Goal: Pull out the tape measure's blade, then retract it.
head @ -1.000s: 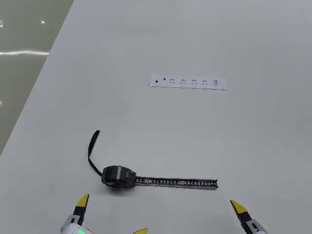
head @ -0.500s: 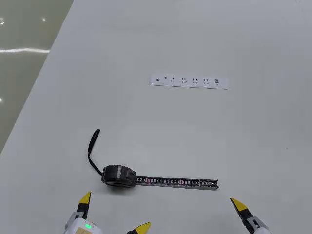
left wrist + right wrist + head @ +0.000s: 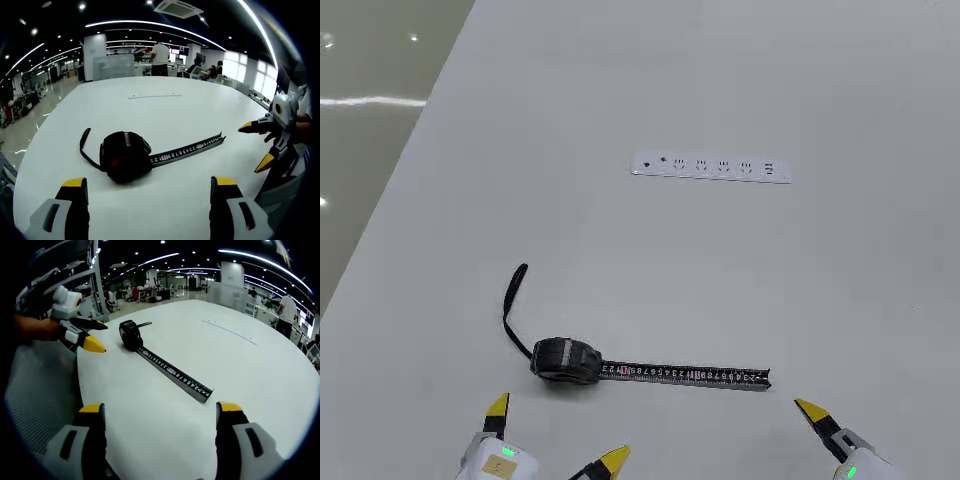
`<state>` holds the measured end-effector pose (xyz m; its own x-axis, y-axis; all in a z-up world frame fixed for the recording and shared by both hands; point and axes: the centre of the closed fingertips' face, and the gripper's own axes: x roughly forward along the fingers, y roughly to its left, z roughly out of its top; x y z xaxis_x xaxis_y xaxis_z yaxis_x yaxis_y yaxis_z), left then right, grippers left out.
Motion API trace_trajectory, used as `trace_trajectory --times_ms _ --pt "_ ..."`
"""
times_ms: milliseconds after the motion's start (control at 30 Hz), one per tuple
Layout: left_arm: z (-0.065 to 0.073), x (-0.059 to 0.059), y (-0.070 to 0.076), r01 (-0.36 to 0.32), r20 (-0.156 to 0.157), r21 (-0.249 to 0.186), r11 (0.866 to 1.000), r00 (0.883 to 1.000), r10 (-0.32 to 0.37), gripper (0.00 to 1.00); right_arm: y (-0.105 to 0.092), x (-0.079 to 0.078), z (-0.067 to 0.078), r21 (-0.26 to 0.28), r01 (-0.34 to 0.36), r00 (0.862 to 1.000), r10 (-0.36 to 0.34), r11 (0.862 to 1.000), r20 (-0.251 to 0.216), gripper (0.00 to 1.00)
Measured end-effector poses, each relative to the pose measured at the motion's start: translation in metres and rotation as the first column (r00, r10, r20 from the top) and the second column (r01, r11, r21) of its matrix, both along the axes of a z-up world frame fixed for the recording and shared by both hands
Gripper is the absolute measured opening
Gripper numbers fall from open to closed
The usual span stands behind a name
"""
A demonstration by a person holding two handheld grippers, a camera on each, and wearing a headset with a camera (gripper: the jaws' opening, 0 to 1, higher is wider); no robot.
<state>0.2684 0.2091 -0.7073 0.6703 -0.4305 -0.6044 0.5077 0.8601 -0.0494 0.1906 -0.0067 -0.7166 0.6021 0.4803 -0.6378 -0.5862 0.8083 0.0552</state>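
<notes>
Black against the white worktop (image 3: 720,260) in the head view: looking down at the tape measure (image 3: 564,361) lying near the front edge, its blade (image 3: 685,376) drawn out flat to the right (strap (image 3: 510,305) trailing the other way). Hovering just short of it with the left gripper (image 3: 556,432), fingers spread, pinching nothing. Through the left gripper view, sighting the tape measure between those parted fingers; spotting the right gripper (image 3: 254,146) alongside, hand-held, fingers likewise apart. Through the right gripper view, facing the blade's end, near but not touching. Judging the pull-out done; retracting likely calling for steadying the tape measure and letting the blade run back.
</notes>
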Motion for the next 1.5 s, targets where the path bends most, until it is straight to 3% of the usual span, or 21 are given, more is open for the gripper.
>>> trace_trajectory --times_ms 233,633,1200,1500 --pt "-0.001 0.012 -0.002 -0.025 0.003 -0.014 1.000 1.000 0.025 0.98 -0.008 0.003 -0.009 -0.009 -0.081 0.997 0.081 0.997 -0.015 0.85" --pt "-0.009 0.028 -0.007 -0.048 0.007 -0.012 0.999 0.999 0.048 0.96 -0.018 0.013 -0.016 -0.006 -0.165 0.986 0.165 0.986 0.008 0.81" --pt "-0.024 0.045 -0.003 -0.119 -0.012 -0.009 0.993 0.993 0.119 0.90 -0.040 0.038 -0.026 -0.040 -0.262 0.964 0.263 0.964 0.039 0.55" --pt "-0.028 0.057 0.000 -0.156 -0.017 -0.009 0.988 0.988 0.156 0.86 -0.044 0.048 -0.029 -0.071 -0.324 0.945 0.326 0.944 0.033 0.44"
